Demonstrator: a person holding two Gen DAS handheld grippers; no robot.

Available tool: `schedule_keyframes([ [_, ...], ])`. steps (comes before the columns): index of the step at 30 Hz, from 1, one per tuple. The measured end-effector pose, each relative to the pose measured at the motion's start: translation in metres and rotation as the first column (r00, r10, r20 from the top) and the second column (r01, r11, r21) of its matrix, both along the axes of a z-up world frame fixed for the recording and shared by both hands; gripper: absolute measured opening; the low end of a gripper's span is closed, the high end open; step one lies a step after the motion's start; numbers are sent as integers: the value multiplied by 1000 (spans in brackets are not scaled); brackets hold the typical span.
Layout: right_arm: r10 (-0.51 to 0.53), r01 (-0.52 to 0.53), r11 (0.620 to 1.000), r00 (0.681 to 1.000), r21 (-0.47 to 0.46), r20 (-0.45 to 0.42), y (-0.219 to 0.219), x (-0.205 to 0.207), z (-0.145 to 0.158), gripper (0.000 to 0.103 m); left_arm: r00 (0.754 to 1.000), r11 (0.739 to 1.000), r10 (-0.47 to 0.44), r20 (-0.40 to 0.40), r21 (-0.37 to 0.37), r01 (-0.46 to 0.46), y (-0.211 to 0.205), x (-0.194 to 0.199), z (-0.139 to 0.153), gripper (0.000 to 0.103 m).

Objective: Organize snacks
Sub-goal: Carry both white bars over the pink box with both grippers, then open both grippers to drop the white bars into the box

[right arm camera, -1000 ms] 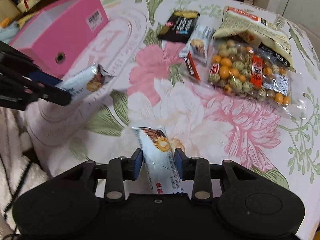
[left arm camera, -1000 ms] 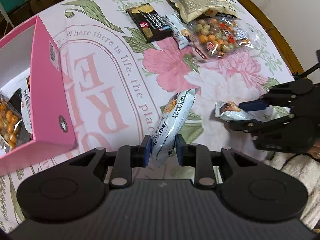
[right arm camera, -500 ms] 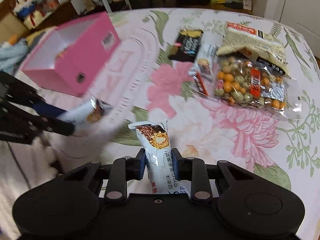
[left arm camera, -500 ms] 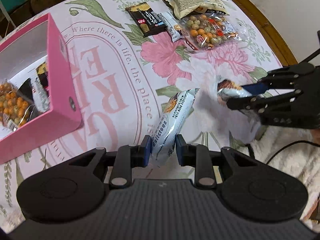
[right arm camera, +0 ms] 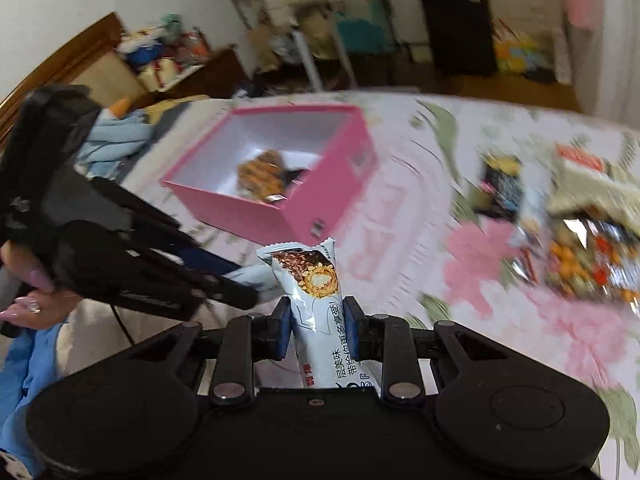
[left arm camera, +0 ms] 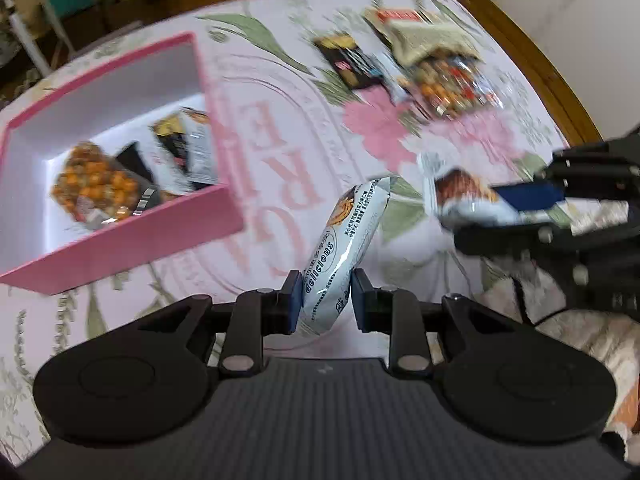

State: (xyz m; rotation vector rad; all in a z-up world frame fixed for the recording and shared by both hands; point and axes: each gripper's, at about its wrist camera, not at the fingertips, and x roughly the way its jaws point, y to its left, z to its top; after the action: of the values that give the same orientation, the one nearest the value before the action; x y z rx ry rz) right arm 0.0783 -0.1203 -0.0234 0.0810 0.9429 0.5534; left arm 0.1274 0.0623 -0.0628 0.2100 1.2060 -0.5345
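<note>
- The left gripper (left arm camera: 323, 307) is clamped on a white snack bar printed "delicious" (left arm camera: 346, 240); both blue pads press its lower end and the bar tilts up and to the right, off the table.
- The right gripper (right arm camera: 316, 328) pinches a second white snack bar with a nut picture (right arm camera: 314, 292), standing nearly upright between its pads, also lifted clear.
- In the left wrist view the right gripper comes in from the right edge with its bar near the first one; I cannot tell whether the two wrappers touch.
- A pink box (left arm camera: 132, 236) sits open on the flowered tablecloth (left arm camera: 280, 128), to the left of both bars, with orange coated nuts (left arm camera: 94, 184) and dark packets inside.
- At the far side lie a black packet (left arm camera: 348, 64), a beige bag (left arm camera: 424, 36) and a clear bag of mixed nuts (left arm camera: 452, 84), all blurred.
</note>
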Motion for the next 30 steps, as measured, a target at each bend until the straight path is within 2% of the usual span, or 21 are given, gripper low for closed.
schedule_keyframes([
  [6, 52, -53, 998, 998, 27, 39, 38, 22, 10, 31, 991, 991, 123, 46, -53, -121, 48, 18, 16, 25],
  [12, 79, -83, 994, 996, 75, 52, 72, 67, 10, 31, 953, 958, 283, 107, -81, -276, 97, 45, 25, 25],
  [15, 75, -80, 993, 996, 87, 58, 94, 91, 6, 31, 921, 929, 368, 129, -98, -358, 119, 62, 20, 25],
  [20, 88, -94, 993, 992, 71, 91, 130, 127, -15, 31, 855, 861, 506, 117, -121, -493, 148, 93, -4, 25],
  [24, 60, -65, 994, 996, 84, 58, 146, 154, -39, 31, 801, 804, 591, 90, -147, -577, 172, 113, -24, 26],
  [26, 56, -60, 995, 997, 85, 54, 154, 165, -48, 31, 788, 788, 611, 79, -159, -595, 178, 120, -31, 27],
  [28, 56, -58, 996, 998, 72, 32, 161, 173, -58, 31, 778, 778, 624, 68, -139, -612, 180, 125, -40, 28],
  [30, 66, -66, 996, 998, 56, 4, 169, 179, -67, 32, 787, 787, 615, 53, -107, -608, 179, 129, -47, 34],
])
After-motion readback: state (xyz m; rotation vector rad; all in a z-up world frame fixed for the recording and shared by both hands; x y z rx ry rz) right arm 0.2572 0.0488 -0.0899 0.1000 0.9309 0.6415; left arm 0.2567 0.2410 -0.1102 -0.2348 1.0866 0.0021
